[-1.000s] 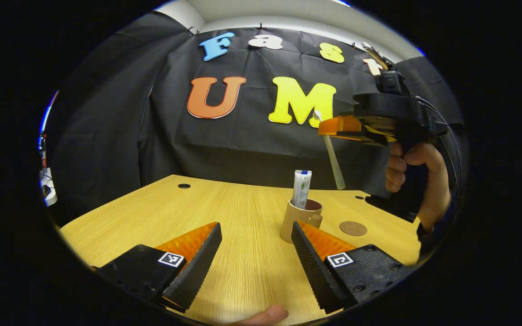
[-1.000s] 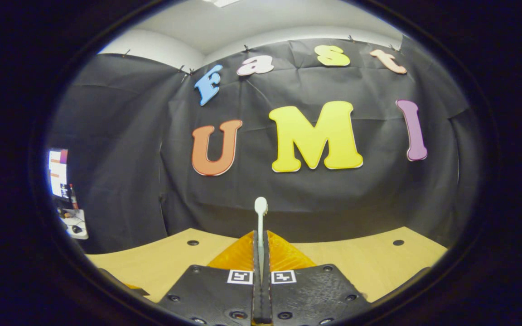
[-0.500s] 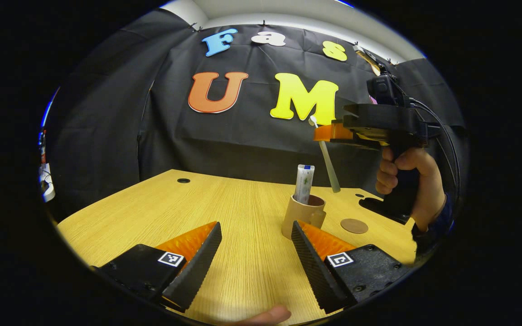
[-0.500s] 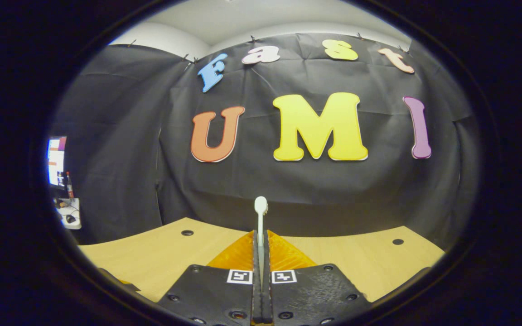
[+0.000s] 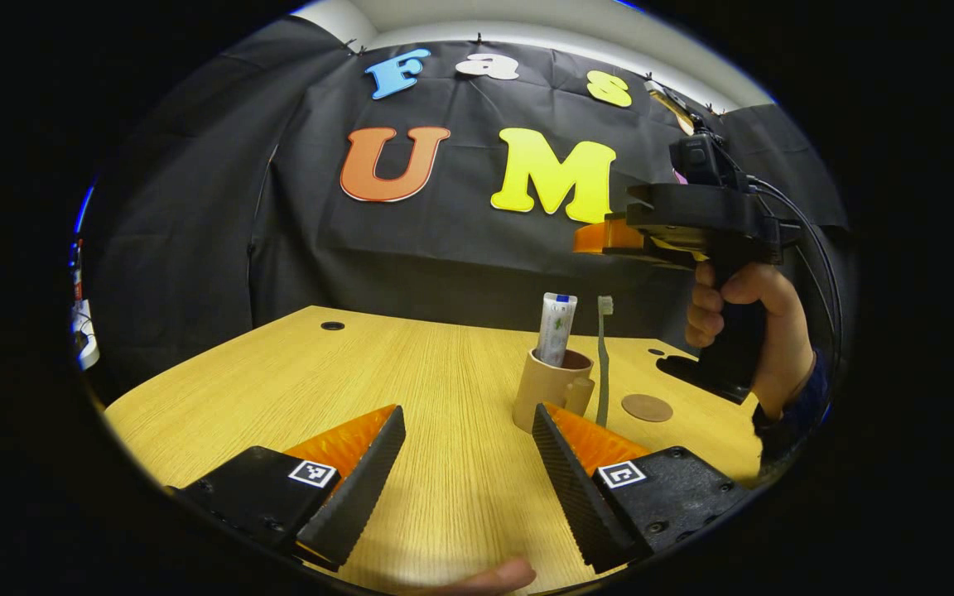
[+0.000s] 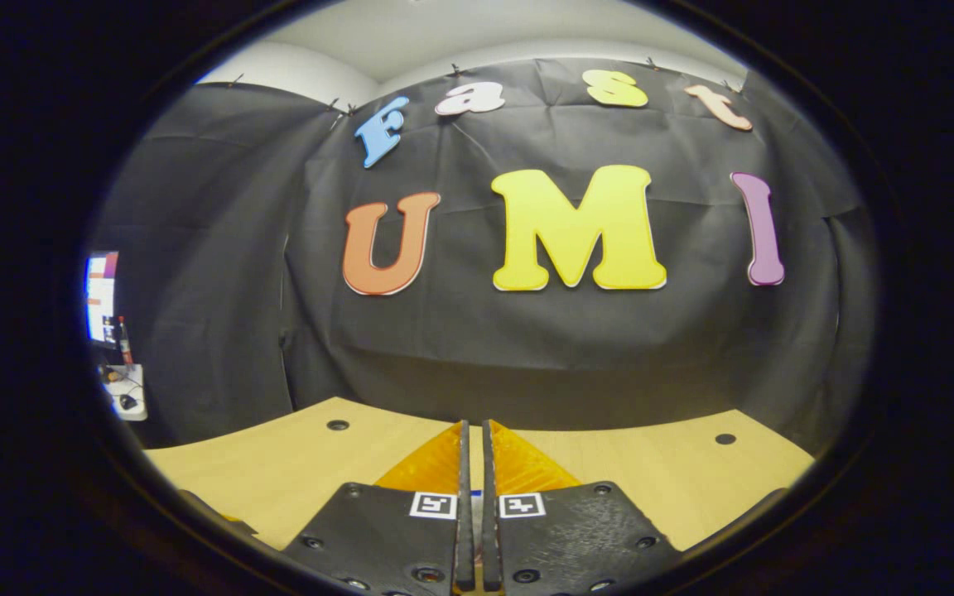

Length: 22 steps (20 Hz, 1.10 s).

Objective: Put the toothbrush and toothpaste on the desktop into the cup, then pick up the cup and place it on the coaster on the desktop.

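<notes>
A tan cup [image 5: 550, 396] stands on the wooden desk with a white toothpaste [image 5: 556, 329] upright in it, a pale toothbrush [image 5: 603, 364] vertical just beside its rim, and a round brown coaster [image 5: 647, 407] nearby.

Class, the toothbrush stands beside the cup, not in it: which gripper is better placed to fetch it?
Probably left. The left gripper is open and low, with the toothbrush and cup just ahead. The right gripper hangs high above them, jaws barely parted.
</notes>
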### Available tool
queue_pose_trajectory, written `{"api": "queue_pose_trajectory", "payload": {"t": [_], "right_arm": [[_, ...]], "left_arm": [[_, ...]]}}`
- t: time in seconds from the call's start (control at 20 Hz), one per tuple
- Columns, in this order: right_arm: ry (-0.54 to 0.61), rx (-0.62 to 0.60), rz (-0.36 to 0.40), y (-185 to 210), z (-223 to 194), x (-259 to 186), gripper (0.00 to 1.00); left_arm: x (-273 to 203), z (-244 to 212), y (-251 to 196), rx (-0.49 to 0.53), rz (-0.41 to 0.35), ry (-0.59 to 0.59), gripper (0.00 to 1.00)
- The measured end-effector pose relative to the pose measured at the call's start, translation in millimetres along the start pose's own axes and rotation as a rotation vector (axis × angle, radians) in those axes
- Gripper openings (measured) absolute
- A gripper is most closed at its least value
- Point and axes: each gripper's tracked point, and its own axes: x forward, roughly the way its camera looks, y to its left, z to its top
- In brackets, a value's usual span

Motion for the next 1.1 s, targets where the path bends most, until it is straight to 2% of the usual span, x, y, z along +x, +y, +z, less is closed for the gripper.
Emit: {"api": "queue_pose_trajectory", "payload": {"t": [0.25,0.3,0.45,0.5,0.55,0.6,0.7,0.75,0.8,0.9,0.95,1.0,1.1], "right_arm": [[0.026,0.005,0.020,-3,-10,-3,0.04],[0.026,0.006,0.033,-4,-10,-4,0.07],[0.029,-0.004,0.054,-8,-10,-10,0.27],[0.030,-0.018,0.040,-14,-9,-12,0.40],[0.036,-0.031,0.026,-20,-8,-13,0.46],[0.059,-0.047,0.018,-25,-9,-14,0.59],[0.127,-0.051,-0.005,-40,-13,-18,0.74],[0.149,-0.046,-0.019,-48,-8,-19,0.87],[0.156,-0.047,-0.039,-59,1,-21,0.83],[0.166,-0.091,-0.092,-85,17,-18,0.84],[0.207,-0.125,-0.109,-96,13,-15,0.84],[0.253,-0.152,-0.116,-107,6,-10,0.89],[0.333,-0.178,-0.143,-132,-9,4,0.85]], "left_arm": [[2,-1,-3,0.011,-0.002,-0.001,0.99],[2,-2,-3,0.013,-0.002,-0.001,0.99],[2,-2,-4,0.011,-0.007,0.001,0.99],[2,-3,-6,0.010,-0.010,0.004,0.99],[2,-4,-6,0.009,-0.010,0.007,0.99],[1,-4,-6,0.010,-0.011,0.007,0.99],[0,-4,-7,0.015,-0.012,0.008,0.99],[0,-4,-7,0.018,-0.011,0.007,0.99],[-1,-3,-8,0.022,-0.011,0.005,0.99],[-2,-2,-11,0.032,-0.013,-0.003,0.99],[-2,-2,-12,0.038,-0.014,-0.003,0.99],[-2,-3,-14,0.044,-0.017,0.000,0.99],[-3,-4,-18,0.052,-0.026,0.005,0.98]]}}
